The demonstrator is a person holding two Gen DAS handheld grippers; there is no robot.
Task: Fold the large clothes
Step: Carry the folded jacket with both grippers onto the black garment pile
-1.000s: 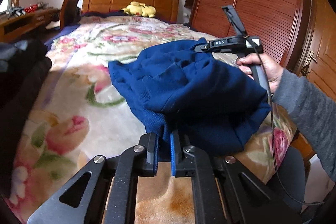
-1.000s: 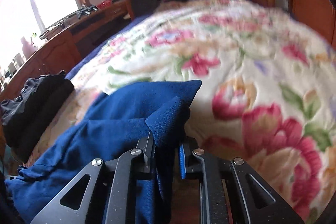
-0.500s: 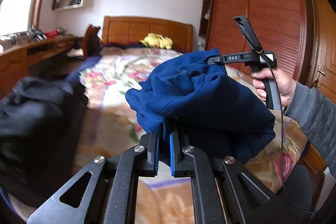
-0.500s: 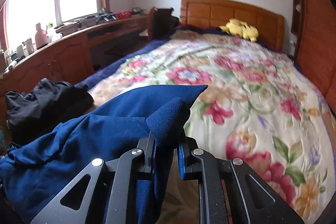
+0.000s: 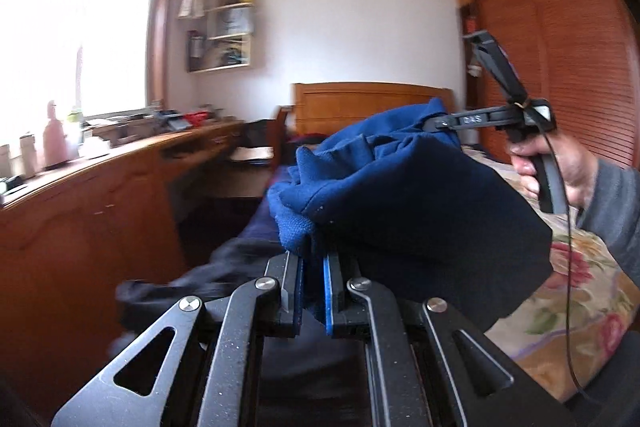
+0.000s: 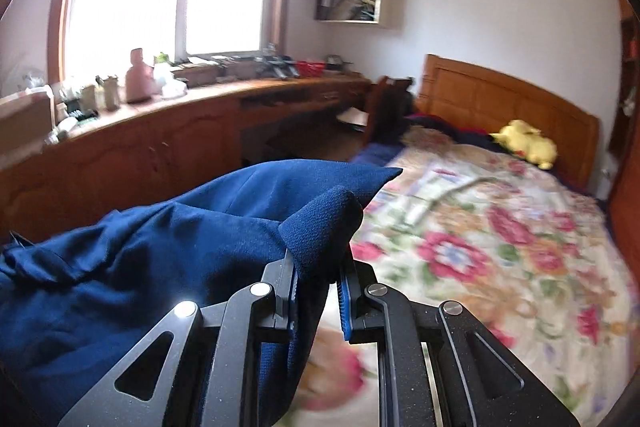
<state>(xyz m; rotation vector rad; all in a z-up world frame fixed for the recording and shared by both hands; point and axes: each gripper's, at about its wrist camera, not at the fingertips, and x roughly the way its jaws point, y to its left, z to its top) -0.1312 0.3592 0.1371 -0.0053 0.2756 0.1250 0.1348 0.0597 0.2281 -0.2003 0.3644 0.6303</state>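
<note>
A large dark blue garment (image 5: 416,203) hangs bunched in the air between my two grippers, above the foot of the bed. My left gripper (image 5: 311,267) is shut on one bunched edge of it. My right gripper (image 6: 318,279) is shut on another fold of the blue garment (image 6: 168,267), which drapes down to the left. In the left wrist view the right gripper (image 5: 440,123) shows at the upper right, held in a hand, its tips buried in the cloth.
The bed (image 6: 500,247) with a floral cover lies to the right, with a yellow plush toy (image 6: 526,145) by the headboard. A long wooden desk (image 6: 160,143) with clutter runs under the window. A dark pile of clothes (image 5: 200,283) lies low left. A wooden wardrobe (image 5: 572,75) stands at right.
Both grippers have lifted the blue garment off the bed and swung left toward the desk and window. The views have tilted up. Both grips are unchanged.
</note>
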